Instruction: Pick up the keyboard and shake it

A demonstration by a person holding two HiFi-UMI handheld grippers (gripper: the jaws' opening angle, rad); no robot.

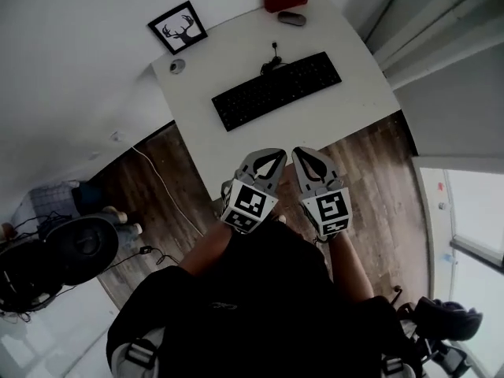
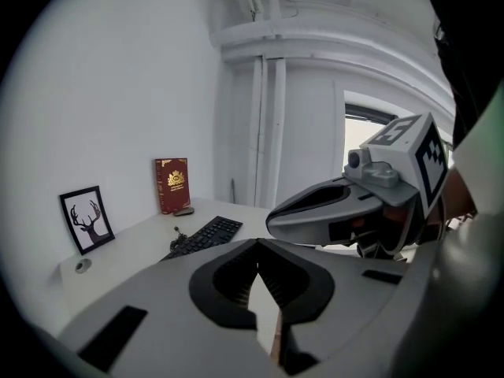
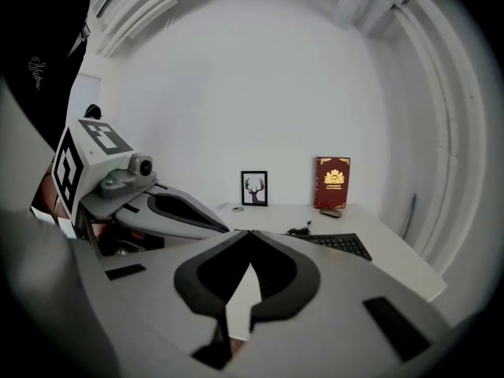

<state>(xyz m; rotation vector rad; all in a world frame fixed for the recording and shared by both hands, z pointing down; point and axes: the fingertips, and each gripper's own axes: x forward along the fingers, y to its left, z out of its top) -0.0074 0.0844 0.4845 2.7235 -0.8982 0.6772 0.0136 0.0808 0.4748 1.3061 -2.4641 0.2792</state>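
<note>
While the left hand-held gripper (image 1: 273, 156) and the right hand-held gripper (image 1: 304, 154) hang side by side at the near edge of the white bench (image 1: 354, 109), both clenched empty, the black keyboard (image 1: 276, 90) lies flat mid-bench, well ahead.

Home office: desk (image 1: 346, 113), keyboard (image 1: 276, 90), framed print (image 1: 178, 27).

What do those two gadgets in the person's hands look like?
Both are pale grey plastic shells tapering to black ribbed jaws. The left gripper and right gripper each carry a cube with black-and-white square markers and a small camera. The person wears a black top.
</note>
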